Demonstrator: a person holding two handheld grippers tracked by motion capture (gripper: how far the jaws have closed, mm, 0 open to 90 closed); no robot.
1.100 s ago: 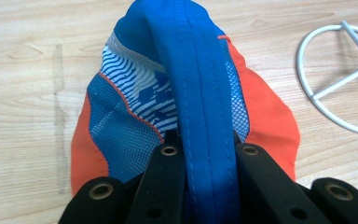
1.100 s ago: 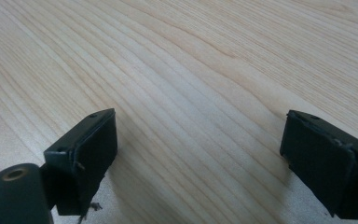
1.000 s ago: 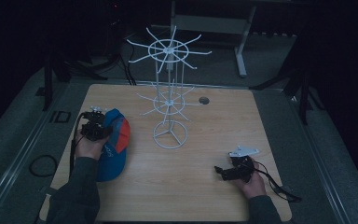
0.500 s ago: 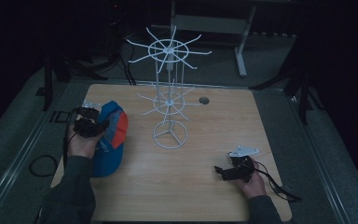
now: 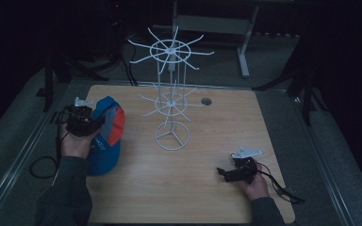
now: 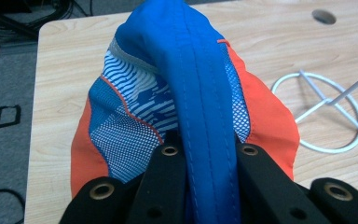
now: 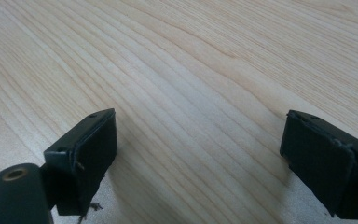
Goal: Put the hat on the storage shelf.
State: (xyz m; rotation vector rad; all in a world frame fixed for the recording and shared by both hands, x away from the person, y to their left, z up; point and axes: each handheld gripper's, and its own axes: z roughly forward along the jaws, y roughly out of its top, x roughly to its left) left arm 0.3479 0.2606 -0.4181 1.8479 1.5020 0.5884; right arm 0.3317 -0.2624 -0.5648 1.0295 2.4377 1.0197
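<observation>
Writing on the cap (image 6: 191,88) is too small to read where my left gripper (image 6: 208,154) pinches its blue fold near the table's (image 5: 207,197) left edge, while my right gripper (image 7: 198,154) rests spread wide.

A: From my console, cap (image 6: 186,88): royal blue centre band with stitched seams, orange side panels, a panel of blue-and-white wavy stripes, blue mesh over white, thin orange piping.

B: I log the same. Left gripper (image 6: 209,154) jaws black, brass-coloured screw heads. Right gripper (image 7: 198,154) pads black too.

A: Table (image 5: 226,122): pale wood, fine straight grain. Wire stand (image 5: 171,94): white all over.

B: Grey plate on each gripper, high view. Floor around the table dull grey.
</observation>
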